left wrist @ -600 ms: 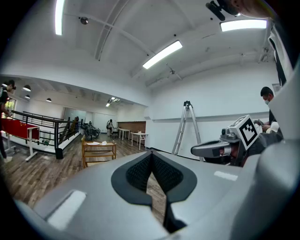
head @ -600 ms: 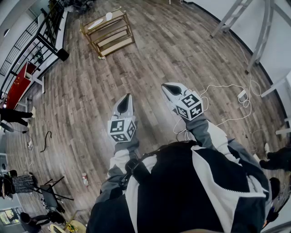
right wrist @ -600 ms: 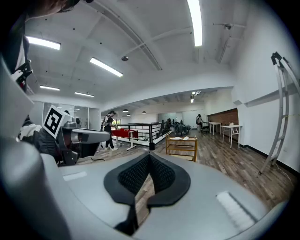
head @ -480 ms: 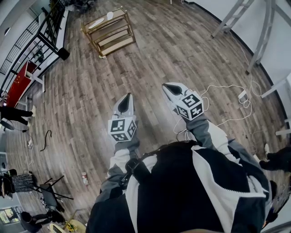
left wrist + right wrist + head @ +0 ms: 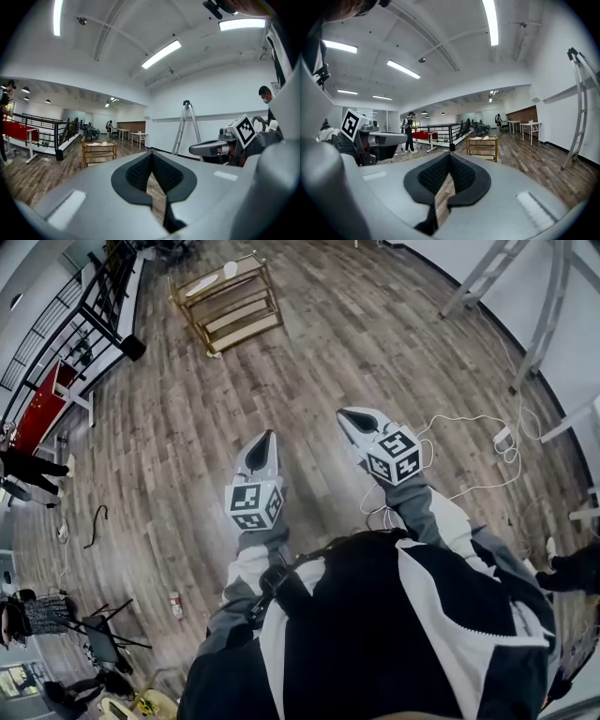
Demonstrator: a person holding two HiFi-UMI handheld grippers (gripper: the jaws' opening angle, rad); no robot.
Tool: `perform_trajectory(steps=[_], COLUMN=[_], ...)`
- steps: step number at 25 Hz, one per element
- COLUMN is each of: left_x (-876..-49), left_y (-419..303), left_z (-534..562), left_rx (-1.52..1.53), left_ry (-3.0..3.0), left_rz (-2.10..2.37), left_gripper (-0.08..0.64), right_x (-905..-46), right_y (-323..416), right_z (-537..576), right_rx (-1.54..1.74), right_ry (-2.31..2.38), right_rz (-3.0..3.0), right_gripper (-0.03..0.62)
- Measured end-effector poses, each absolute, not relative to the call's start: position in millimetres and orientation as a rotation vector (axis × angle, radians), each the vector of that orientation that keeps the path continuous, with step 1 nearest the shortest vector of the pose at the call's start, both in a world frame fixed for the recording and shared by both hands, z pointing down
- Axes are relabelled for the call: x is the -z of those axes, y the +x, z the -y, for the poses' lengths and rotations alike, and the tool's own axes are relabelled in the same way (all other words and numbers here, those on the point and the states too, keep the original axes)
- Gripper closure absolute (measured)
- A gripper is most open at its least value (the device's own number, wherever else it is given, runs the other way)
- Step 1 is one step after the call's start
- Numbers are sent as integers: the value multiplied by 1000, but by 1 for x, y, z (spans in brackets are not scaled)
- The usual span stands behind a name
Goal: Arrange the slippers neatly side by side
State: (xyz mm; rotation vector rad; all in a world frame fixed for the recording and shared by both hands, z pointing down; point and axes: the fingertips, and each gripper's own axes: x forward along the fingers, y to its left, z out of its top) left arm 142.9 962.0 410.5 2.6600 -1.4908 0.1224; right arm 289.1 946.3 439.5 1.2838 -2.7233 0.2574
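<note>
Two pale flat things that may be the slippers (image 5: 214,279) lie on top of a low wooden rack (image 5: 228,307) far across the floor. They are too small to tell for sure. The rack also shows in the left gripper view (image 5: 99,151) and in the right gripper view (image 5: 483,145). My left gripper (image 5: 266,435) and right gripper (image 5: 345,414) are held out side by side above bare floor, well short of the rack. Both are shut with nothing between their jaws, as seen in the left gripper view (image 5: 151,153) and the right gripper view (image 5: 449,154).
White cables and a power strip (image 5: 500,437) lie on the wood floor at the right, near a stepladder (image 5: 487,273). A black railing (image 5: 94,296) and a red board (image 5: 37,413) run along the left. People stand at the left edge. A small bottle (image 5: 174,607) lies on the floor.
Both grippers have drifted a touch to the right in the head view. Their jaws stay shut and empty.
</note>
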Motion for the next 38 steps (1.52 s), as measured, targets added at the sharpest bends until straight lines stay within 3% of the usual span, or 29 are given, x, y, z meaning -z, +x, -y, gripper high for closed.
perform_trajectory(steps=[15,26,38], left_x=[-419,-442,-461], left_y=[86,5,-3], left_z=[-978,-995,-967], left_rx=[-117,-107,-107], left_ry=[2657,2593,2546], left_rz=[1490,1546,1545], left_gripper=[546,546,546], right_x=[-447,-458,-469], right_y=[218,152,132], right_z=[-957,-977,-934], right_rx=[-233,-180,-181], right_ry=[1224,1184,1121], right_rz=[2735,2727,2737], right_gripper=[588,588,588])
